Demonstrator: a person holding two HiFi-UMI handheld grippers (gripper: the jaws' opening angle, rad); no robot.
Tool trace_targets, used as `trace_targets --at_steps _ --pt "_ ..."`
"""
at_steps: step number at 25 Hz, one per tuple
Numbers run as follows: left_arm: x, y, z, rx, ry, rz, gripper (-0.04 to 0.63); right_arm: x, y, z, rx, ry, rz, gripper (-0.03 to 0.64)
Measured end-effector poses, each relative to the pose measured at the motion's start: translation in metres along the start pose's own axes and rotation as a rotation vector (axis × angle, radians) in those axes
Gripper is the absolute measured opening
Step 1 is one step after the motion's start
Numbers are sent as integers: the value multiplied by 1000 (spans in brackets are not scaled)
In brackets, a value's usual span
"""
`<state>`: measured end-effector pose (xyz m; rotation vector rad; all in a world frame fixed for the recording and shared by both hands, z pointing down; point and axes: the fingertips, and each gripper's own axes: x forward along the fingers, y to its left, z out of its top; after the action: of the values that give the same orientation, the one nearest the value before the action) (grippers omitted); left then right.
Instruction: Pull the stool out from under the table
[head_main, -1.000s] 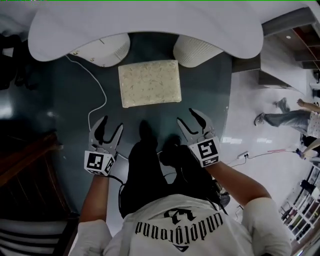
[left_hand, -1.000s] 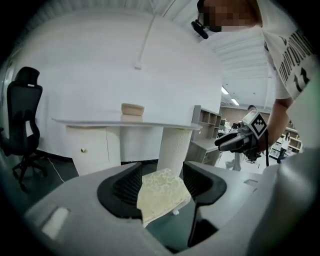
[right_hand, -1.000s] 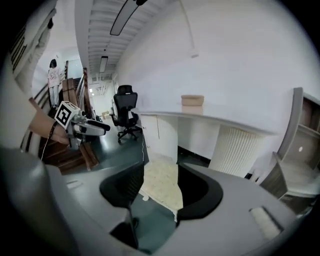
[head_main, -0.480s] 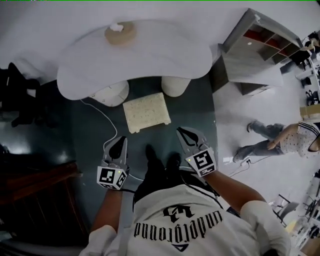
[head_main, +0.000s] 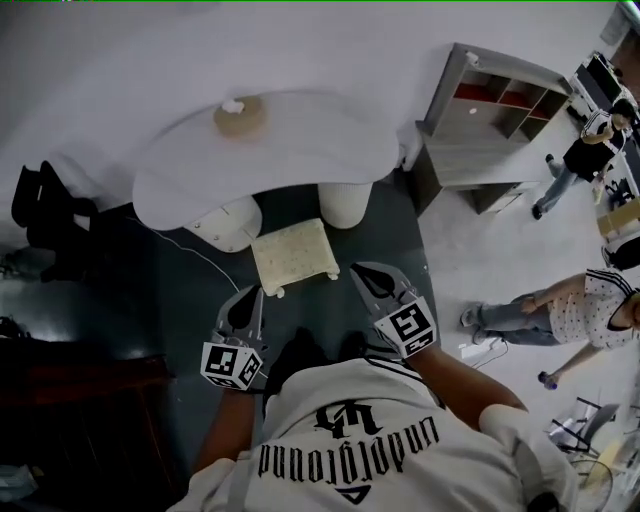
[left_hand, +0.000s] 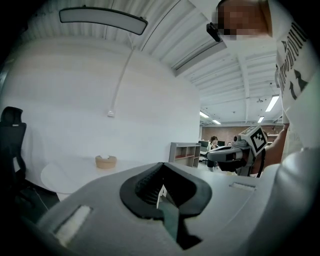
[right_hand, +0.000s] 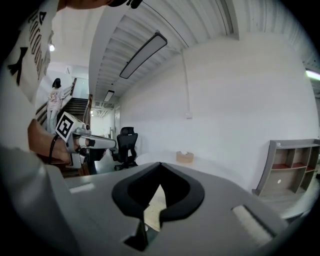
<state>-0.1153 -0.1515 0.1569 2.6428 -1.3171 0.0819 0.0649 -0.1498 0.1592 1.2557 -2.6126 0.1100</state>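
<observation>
Left gripper and right gripper lifted, fingers shut; stool clear of worktop

Both grippers have risen since a second ago, and the head view has drawn back with them: stool and worktop look smaller, and more of the room shows. Fingers stood wide apart then; they have just been closing and now meet tip to tip on each gripper, nothing between them. Each gripper view looks about level across the worktop's top, with the other gripper at its edge.

Stool: pale square seat at frame centre on the dark floor, wholly out from under the worktop, just below its two white pedestals. In the head view the left fingertips sit beside the seat's lower left corner and the right ones off its lower right.

On the worktop, upper centre: a round tan box. Grey shelf unit upper right, black chair at left, people at the right edge
</observation>
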Motion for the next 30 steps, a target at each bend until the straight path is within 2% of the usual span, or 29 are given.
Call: trace_targets --at_steps 4,9,13,21,30 --pt "-19 -6 11 8 -16 -41 8 -12 27 10 -2 -9 9 0" --pt "-53 1 26 36 -24 -115 8 -17 69 28 8 -29 -39 0" --pt "-100 14 33 54 -24 -166 8 -17 118 35 39 -39 -83 0" --pt "-188 39 20 48 -17 -195 8 -19 216 29 59 -29 -107 0" --pt "-226 6 10 25 -28 -193 8 -58 246 28 35 -33 -90 0"
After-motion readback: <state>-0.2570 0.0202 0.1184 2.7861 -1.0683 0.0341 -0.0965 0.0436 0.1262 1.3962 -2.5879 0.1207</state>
